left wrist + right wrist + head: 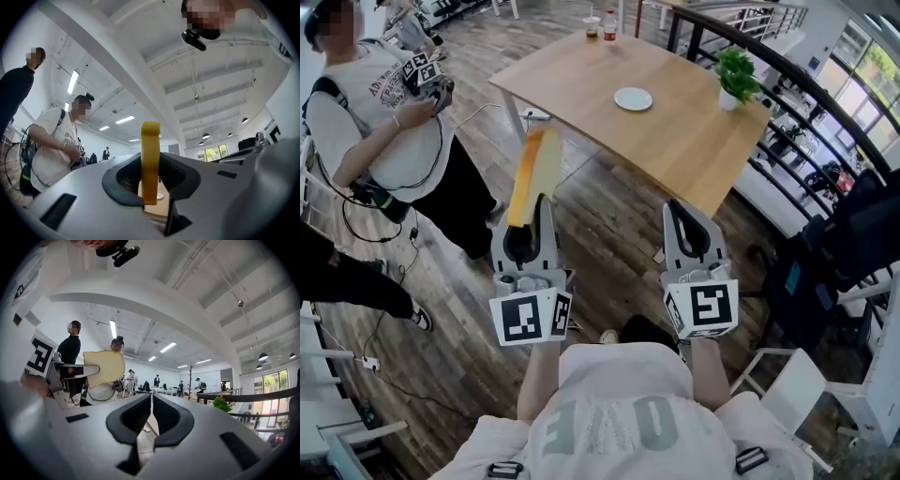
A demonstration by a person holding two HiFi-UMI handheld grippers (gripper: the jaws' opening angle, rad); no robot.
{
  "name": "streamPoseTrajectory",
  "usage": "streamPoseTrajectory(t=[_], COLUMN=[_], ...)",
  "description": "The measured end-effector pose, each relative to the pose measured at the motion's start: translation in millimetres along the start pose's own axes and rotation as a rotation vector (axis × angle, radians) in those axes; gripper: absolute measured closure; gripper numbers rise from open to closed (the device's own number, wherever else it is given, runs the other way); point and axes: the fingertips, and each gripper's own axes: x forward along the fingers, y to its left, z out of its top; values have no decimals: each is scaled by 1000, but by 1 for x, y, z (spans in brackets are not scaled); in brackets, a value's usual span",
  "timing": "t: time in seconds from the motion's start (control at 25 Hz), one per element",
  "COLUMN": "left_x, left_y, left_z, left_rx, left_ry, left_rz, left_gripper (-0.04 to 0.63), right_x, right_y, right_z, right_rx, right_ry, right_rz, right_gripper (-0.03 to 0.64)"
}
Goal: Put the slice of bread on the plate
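grip: left hand-held gripper (533, 208) is pinching the lower edge of the upright yellow-crusted bread slice (534, 169), well short of the white round plate (633, 98) | right hand-held gripper (688, 214) is hanging closed, empty | risk: slice is towering over the jaws above the wooden floor (609, 225), possibly tipping or slipping free

Bare tabletop (675, 141) rings the plate (633, 98); potted plant (736, 77) stands right, bottles (602, 25) behind.
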Motion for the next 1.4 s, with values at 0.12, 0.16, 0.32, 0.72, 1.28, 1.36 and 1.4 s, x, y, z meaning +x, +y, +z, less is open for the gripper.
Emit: streamPoseTrajectory(t=[0.12,0.16,0.32,0.72,1.28,1.36,1.4], left_x=[7,10,25,77,226,248,260], left_y=[6,6,0,15,42,46,47], left_z=[-7,-9,-9,-28,-48,-50,-51], left_rx=[-9,-11,-3,22,47,49,50], left_ry=[-2,0,-9,-14,-16,-19,-23], left_rz=[-4,-7,-26,-14,27,30,32], left_gripper=[505,505,505,505,505,505,505], right_x=[5,7,16,80,226,247,257], right_y=[-1,-2,-17,-47,-119,-129,-134], right_z=[0,-2,-7,-7,-1,-1,-1], right_rx=[-6,-9,-17,1,36,34,34], right_ry=[-7,-5,5,-59,-92,-92,-92], right_rz=[-9,-10,-22,-9,42,49,51], right_gripper=[589,589,589,588,588,588,588])
